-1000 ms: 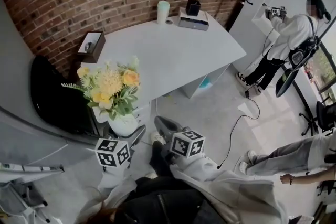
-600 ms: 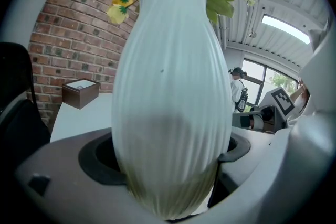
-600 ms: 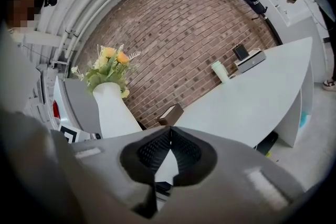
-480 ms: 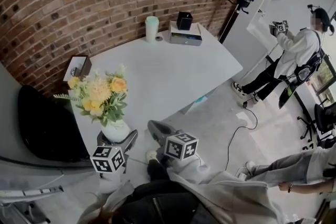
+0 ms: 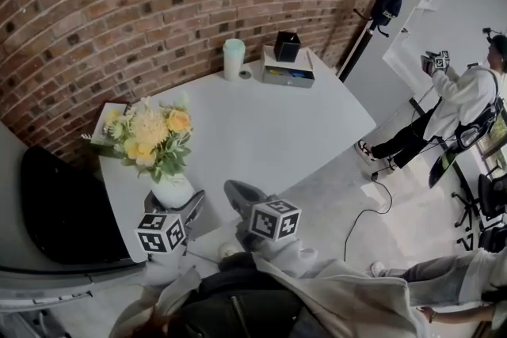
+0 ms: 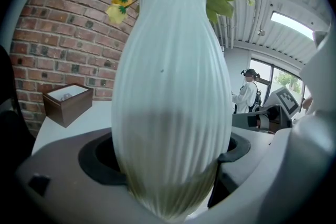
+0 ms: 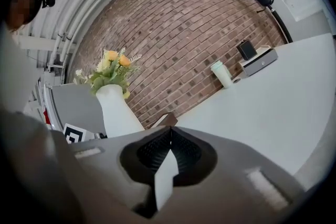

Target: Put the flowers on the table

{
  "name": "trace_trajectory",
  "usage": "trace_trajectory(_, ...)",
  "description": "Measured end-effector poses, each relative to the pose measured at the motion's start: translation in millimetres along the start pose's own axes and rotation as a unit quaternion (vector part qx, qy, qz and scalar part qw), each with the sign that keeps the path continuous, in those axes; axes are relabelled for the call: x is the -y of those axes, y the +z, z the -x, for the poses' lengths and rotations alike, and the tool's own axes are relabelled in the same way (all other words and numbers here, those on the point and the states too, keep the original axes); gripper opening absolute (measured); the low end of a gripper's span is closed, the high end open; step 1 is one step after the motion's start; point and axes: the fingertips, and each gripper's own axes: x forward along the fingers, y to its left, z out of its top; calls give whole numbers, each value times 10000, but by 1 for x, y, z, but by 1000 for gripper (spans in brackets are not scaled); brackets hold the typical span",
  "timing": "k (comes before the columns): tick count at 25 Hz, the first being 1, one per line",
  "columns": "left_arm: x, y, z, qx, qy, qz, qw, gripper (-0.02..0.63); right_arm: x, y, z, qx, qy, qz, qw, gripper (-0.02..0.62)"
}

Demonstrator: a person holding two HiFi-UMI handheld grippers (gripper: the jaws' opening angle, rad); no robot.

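Head view, task's thing: the white ribbed vase (image 5: 172,190) of yellow flowers (image 5: 150,134) stands upright at the lower left of the frame, over the near left corner of the white table (image 5: 269,123).
Head view, left gripper (image 5: 182,206): it reaches the vase's lower body from the person's side. Its marker cube sits just below the vase in the frame.
Head view, right gripper (image 5: 238,190): just right of the vase and apart from it. It points up the frame over the table's near edge.
Left gripper view, jaws: they pinch the vase (image 6: 173,86) low on its belly, one on each side. The vase's long axis runs straight up the middle of the frame.
Left gripper view, surroundings: the table top lies behind the vase, and a brown wooden box (image 6: 65,103) is at the left.
Left gripper view, contact: I cannot tell whether the base rests on the table.
Right gripper view, jaws: pressed together along a centre seam and holding nothing.
Right gripper view, vase (image 7: 116,107): it lies to the left of these jaws, and bare table (image 7: 273,97) spreads to the right.
Judged relation: the vase is already over the table, so the move is straight down along its upright axis. The left gripper does this alone.
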Motion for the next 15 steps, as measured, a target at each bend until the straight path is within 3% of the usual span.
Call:
trace_trajectory(7, -33, 26, -47, 172, 211, -217, 9994, 492, 32, 22, -42, -86, 60, 63, 9999, 0)
trace_trajectory(15, -73, 41, -79, -7, 316, -353, 9989, 492, 33, 36, -96, -402, 240, 122, 9988, 0)
